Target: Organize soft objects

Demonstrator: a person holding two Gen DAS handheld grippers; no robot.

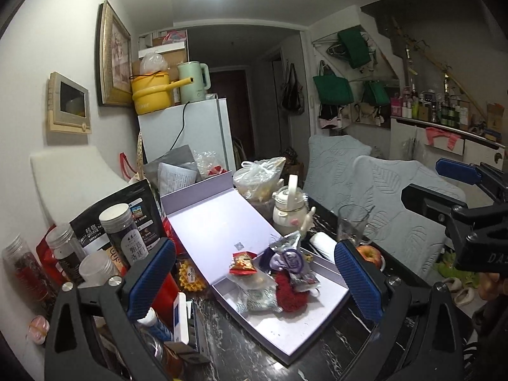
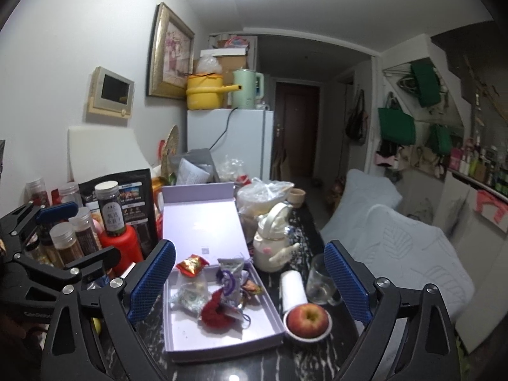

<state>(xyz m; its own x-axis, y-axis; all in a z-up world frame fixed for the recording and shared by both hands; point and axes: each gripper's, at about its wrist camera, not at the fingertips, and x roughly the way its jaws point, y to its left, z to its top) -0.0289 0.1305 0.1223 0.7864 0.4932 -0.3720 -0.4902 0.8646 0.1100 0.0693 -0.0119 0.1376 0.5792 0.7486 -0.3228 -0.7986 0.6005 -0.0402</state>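
Inspecting: we find both grippers hovering above a dark marble table [image 2: 304, 362], each holding nothing.
Left gripper [image 1: 254, 282]: jaws spread wide, empty.
Right gripper [image 2: 249, 281]: jaws spread wide, empty.
Task items: a red knit piece [image 2: 214, 312], a purple pouch [image 2: 230, 281], a clear packet [image 2: 190, 295] and a red snack packet [image 2: 192, 264] lie bunched in the far half of the open box [image 2: 222, 343]; its near half is bare.
Box: tray flat on the table, lid [image 2: 203, 222] folded back on the far side.
Key relation: in the left view the bunch sits straight ahead between the left jaws; in the right view it lies ahead and left of centre. We judge the left gripper the better lined up.
Long axis: the pouch runs near to far, roughly along the left gripper's line, so we judge the jaws would close across its width. The knit piece is round, with no clear axis.
Contact: pouch overlaps the knit piece; whether it rests fully on it we cannot tell.
Right view only: apple [image 2: 308, 317] on a small dish, whole, just right of the box; white roll [image 2: 293, 289] and glass [image 2: 320, 282] beyond it.
Left view only: the right gripper from the side, at the right edge; waffle pack [image 1: 189, 276] left of the box.
Hazard: we judge the teapot [image 2: 273, 241] and glass close to any rightward sweep.
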